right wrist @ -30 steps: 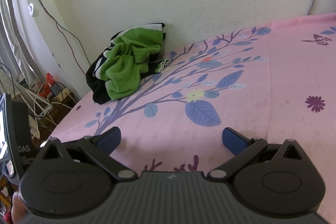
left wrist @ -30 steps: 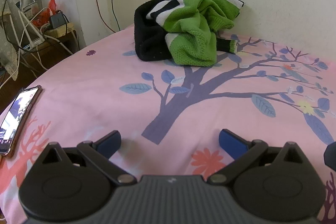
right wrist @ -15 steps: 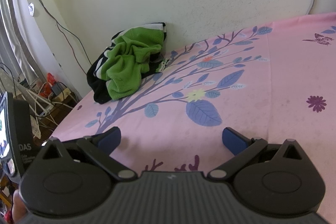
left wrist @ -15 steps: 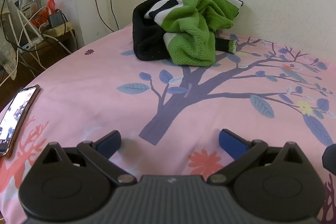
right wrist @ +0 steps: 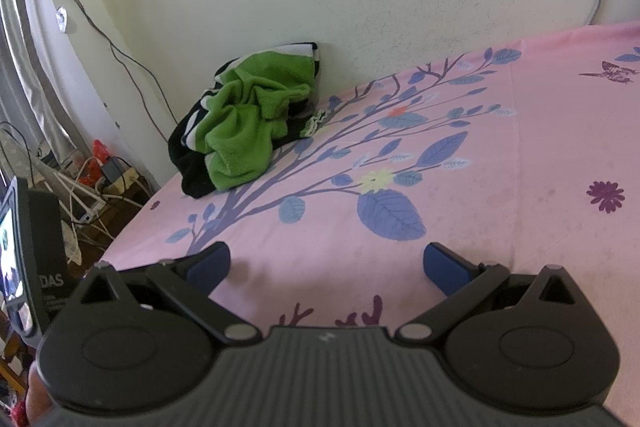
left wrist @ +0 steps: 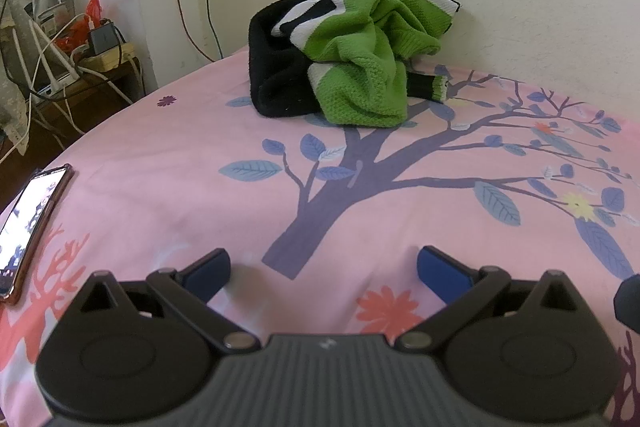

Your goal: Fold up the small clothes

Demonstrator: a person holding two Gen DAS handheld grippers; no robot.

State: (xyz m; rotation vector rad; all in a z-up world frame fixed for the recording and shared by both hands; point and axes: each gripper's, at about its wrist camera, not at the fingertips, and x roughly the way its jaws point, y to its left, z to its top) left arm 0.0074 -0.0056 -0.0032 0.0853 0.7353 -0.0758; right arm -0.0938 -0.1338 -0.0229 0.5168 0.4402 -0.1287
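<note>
A crumpled green, black and white knitted garment lies in a heap at the far side of the pink bed sheet, against the wall. It also shows in the right wrist view, far left of centre. My left gripper is open and empty, low over the sheet, well short of the garment. My right gripper is open and empty, also low over the sheet and far from the garment.
A phone with a lit screen lies on the sheet at the left edge. Cables and a power strip sit on a low stand beyond the bed's left side. The left gripper's body shows at the left of the right wrist view.
Both grippers have drifted slightly forward toward the garment; the phone has slid further left in the left wrist view. Jaws stay open.
</note>
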